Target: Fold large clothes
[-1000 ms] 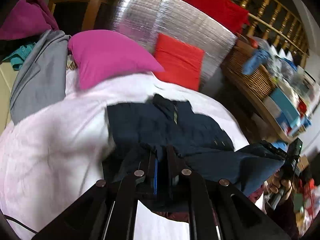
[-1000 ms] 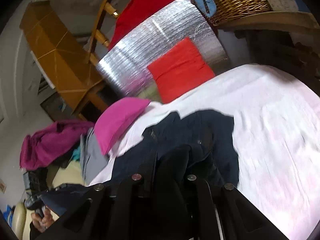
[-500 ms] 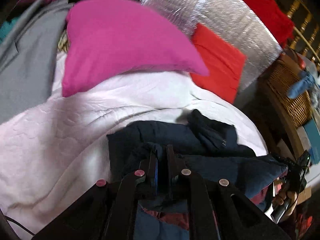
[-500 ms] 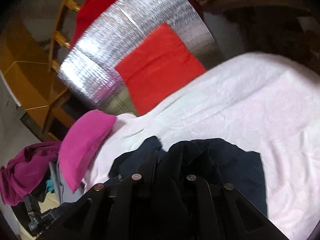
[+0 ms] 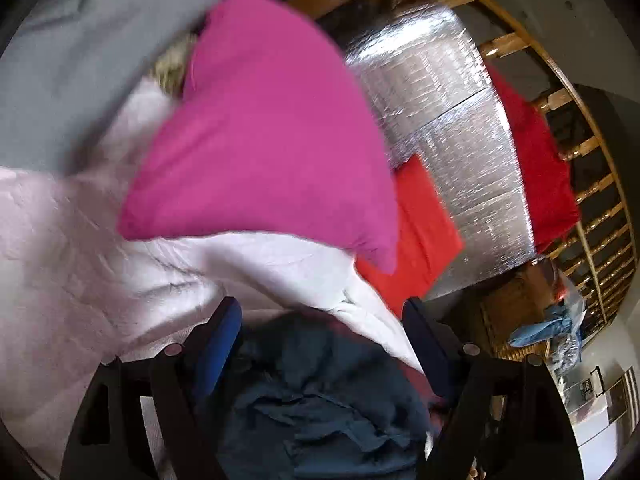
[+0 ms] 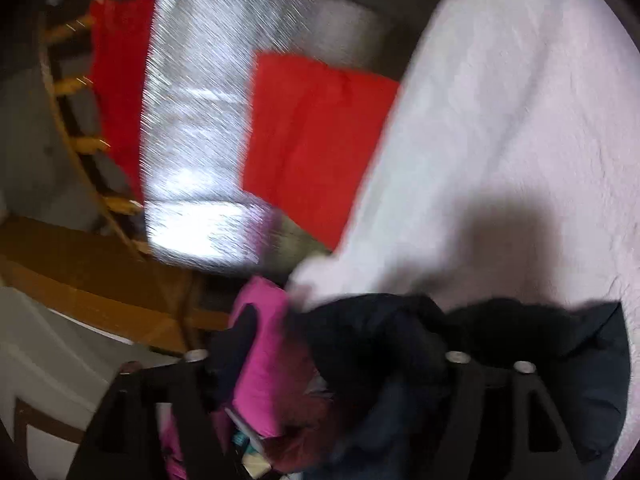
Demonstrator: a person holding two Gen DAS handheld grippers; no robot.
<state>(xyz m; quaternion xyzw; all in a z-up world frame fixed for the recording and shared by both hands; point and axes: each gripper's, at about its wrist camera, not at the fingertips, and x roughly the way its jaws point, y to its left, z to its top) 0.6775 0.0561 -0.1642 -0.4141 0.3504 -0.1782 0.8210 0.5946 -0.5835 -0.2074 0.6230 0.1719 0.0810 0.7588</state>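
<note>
The dark navy garment (image 5: 320, 400) lies bunched on the white bedspread (image 5: 80, 280), close under the left wrist camera. My left gripper (image 5: 320, 316) hangs over it with its jaws opening wide. The cloth sits between the fingers and neither pad presses on it. In the right wrist view, which is blurred, the same garment (image 6: 400, 340) spreads across the lower frame on the bedspread (image 6: 520, 120). My right gripper (image 6: 344, 332) is also opening. Its left finger stands free while the dark cloth covers its right finger.
A pink pillow (image 5: 260, 128) lies just beyond the garment, with a red cushion (image 5: 420, 232) against a silver foil panel (image 5: 448, 120). A grey garment (image 5: 80, 60) lies at the left. A wooden railing with red cloth (image 5: 540, 168) and a wicker basket (image 5: 508, 320) stand to the right.
Both grippers were shut on the navy garment and now stand wide apart. Both moved forward and down toward the pillows and rolled. The garment they carried now rests on the bed.
</note>
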